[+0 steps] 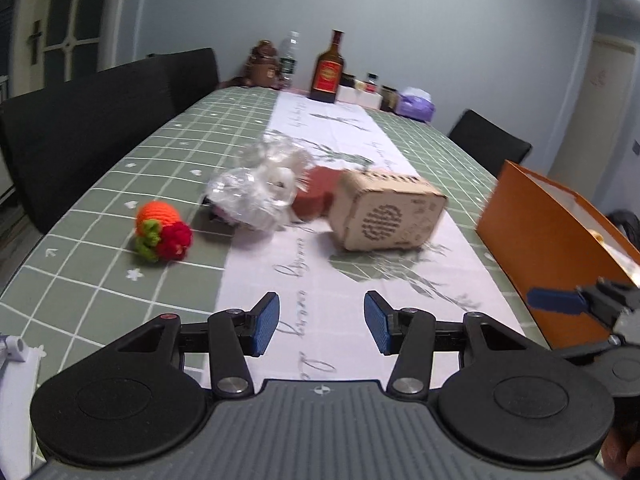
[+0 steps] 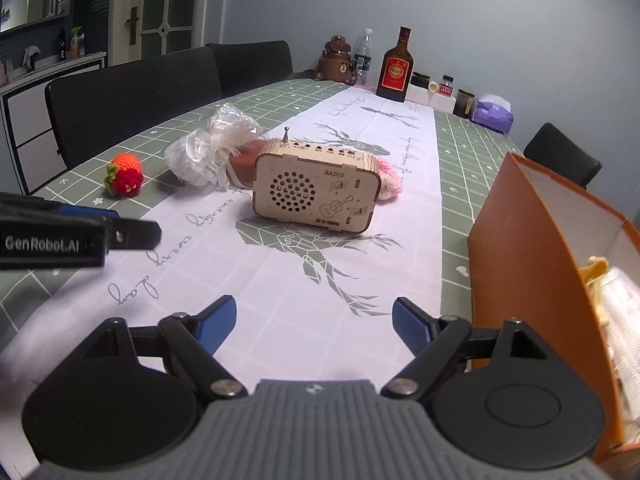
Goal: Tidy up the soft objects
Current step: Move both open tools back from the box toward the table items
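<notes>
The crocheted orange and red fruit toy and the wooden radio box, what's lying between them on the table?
A crumpled clear plastic bag holding something white, then a dark red soft item against the wooden radio box. Both wrist views show it, right of the crocheted fruit toy.

We look from both wrists, low and close, along the green checked tabletop (image 1: 100, 184) toward the grey far wall (image 2: 460, 8), left view beside right, sharing the pale wooden radio box (image 2: 316, 190), orange cardboard box (image 1: 536, 240) and crocheted orange-and-red fruit (image 1: 162, 232).
</notes>
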A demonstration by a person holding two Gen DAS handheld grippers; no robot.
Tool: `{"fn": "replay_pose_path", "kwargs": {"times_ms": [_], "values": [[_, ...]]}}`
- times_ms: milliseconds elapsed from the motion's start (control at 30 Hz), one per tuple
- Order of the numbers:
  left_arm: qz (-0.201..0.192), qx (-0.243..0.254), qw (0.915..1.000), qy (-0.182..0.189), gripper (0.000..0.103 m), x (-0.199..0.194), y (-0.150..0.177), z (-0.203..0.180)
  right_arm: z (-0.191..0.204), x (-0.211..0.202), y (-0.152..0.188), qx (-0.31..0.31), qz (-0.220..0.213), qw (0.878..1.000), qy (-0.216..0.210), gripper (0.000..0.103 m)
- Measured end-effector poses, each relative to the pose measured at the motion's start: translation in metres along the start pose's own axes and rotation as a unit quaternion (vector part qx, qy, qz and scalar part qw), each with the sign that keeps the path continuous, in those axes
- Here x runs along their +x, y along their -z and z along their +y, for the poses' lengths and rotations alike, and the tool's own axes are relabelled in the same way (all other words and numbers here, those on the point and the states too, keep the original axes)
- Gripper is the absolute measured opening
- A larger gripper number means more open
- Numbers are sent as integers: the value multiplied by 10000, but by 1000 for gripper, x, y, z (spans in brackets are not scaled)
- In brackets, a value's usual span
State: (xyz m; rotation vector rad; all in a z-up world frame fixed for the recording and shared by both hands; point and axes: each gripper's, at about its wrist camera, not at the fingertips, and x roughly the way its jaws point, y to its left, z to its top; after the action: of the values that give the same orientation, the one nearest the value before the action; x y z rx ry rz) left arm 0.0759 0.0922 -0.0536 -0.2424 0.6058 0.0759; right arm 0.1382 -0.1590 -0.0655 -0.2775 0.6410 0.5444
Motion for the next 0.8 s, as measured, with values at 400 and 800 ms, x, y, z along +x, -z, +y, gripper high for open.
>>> {"fn": "replay_pose_path", "kwargs": {"times_ms": [400,800], "values": [[-318,-72,9868,-1585,72,27,-26,35,-1,31,-17,-28,45,9999,-114,86],[-28,-240,9811,-1921,72,59,-31,56,8,64,-37,21,88,9986,-513,86]]}}
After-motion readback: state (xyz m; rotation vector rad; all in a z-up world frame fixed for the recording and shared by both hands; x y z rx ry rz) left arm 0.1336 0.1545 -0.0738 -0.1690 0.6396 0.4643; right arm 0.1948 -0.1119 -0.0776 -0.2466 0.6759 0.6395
